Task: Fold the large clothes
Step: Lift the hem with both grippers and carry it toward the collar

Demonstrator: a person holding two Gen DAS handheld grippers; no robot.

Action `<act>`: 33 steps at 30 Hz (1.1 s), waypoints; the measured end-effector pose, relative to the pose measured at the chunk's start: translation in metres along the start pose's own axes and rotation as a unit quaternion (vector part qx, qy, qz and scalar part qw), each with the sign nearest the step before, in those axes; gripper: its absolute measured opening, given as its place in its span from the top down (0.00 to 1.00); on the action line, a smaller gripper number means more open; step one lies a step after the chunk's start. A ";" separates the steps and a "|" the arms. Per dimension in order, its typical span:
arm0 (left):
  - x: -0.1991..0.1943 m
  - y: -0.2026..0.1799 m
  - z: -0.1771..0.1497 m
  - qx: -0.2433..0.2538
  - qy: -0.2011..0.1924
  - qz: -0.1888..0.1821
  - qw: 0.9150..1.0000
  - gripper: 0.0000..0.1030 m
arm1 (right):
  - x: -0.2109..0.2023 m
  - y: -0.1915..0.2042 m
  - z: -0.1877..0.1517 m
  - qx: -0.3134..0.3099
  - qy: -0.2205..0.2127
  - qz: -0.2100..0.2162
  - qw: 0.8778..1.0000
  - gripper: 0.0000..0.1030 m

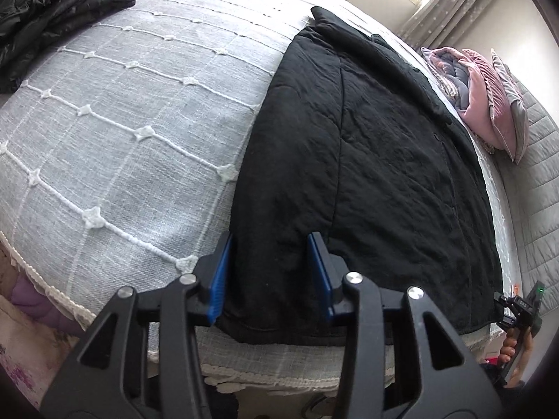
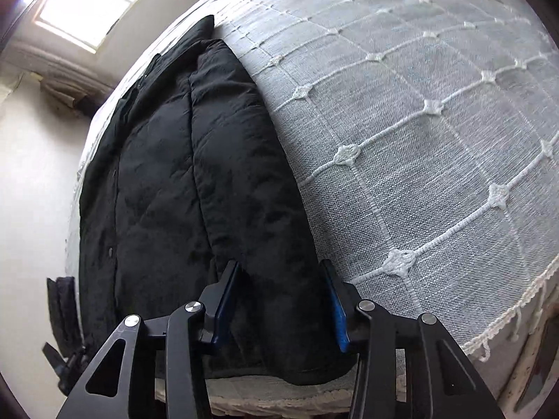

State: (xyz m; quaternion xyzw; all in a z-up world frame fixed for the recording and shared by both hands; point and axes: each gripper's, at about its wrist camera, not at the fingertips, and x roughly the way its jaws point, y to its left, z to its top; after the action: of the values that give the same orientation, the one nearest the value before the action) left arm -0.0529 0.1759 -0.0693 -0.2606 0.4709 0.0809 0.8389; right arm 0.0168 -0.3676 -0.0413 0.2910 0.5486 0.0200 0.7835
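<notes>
Both of my gaping tools, left hand-held gripper (image 1: pixel 270 276) and right hand-held gripper (image 2: pixel 281 300), straddle the black padded coat's (image 1: pixel 367 160) hem corners on the bed (image 1: pixel 122 122), poised to pinch for folding.

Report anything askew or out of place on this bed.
Nothing stands out. The black coat lies flat on the grey bedspread, both sides folded in. The other dark garment sits crumpled at the far corner.
</notes>
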 end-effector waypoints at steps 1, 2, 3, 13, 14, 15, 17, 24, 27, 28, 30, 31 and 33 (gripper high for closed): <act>0.000 -0.002 -0.001 0.006 -0.002 0.005 1.000 0.58 | -0.002 0.005 -0.002 -0.013 -0.004 -0.006 1.000 0.56; 0.001 -0.005 -0.001 0.014 -0.004 0.010 1.000 0.58 | -0.002 0.010 -0.003 -0.023 -0.006 -0.007 1.000 0.56; 0.001 -0.007 -0.001 0.020 -0.005 0.016 1.000 0.58 | -0.003 0.016 -0.005 -0.040 -0.006 -0.008 0.999 0.56; 0.006 -0.018 -0.003 0.047 -0.016 0.044 0.998 0.85 | -0.011 0.013 -0.010 -0.024 -0.024 0.016 0.999 0.56; 0.005 -0.018 -0.003 0.045 -0.019 0.042 0.998 0.87 | -0.011 0.014 -0.010 -0.024 -0.025 0.012 0.999 0.57; 0.004 -0.018 -0.002 0.043 -0.020 0.041 0.998 0.88 | -0.011 0.015 -0.010 -0.029 -0.025 0.005 0.999 0.65; 0.004 -0.018 -0.003 0.041 -0.019 0.039 0.998 0.88 | -0.007 0.016 -0.010 -0.039 -0.018 0.000 0.999 0.70; 0.007 -0.016 -0.005 0.025 -0.011 0.024 0.999 0.92 | 0.007 0.011 -0.005 -0.030 0.011 -0.003 0.999 0.77; -0.001 -0.017 -0.007 0.030 -0.028 0.017 0.999 0.94 | -0.004 0.015 -0.007 -0.033 -0.025 -0.003 0.999 0.91; -0.006 -0.016 -0.007 0.029 -0.035 0.012 0.999 0.94 | -0.008 0.016 -0.009 -0.033 -0.034 0.002 0.999 0.92; -0.013 -0.016 -0.008 0.036 -0.047 0.005 0.998 0.95 | -0.022 0.014 -0.011 -0.024 -0.061 0.032 0.997 0.93; -0.016 -0.018 -0.010 0.041 -0.051 0.004 0.998 0.95 | -0.028 0.011 -0.011 -0.015 -0.071 0.050 0.996 0.93; -0.020 -0.021 -0.013 0.050 -0.052 0.007 0.997 0.95 | -0.039 0.009 -0.016 -0.003 -0.085 0.083 0.993 0.94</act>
State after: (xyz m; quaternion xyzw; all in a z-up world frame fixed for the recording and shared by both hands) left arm -0.0654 0.1531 -0.0510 -0.2105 0.4317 0.0766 0.8738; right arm -0.0104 -0.3669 -0.0073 0.3337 0.4534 0.0620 0.8242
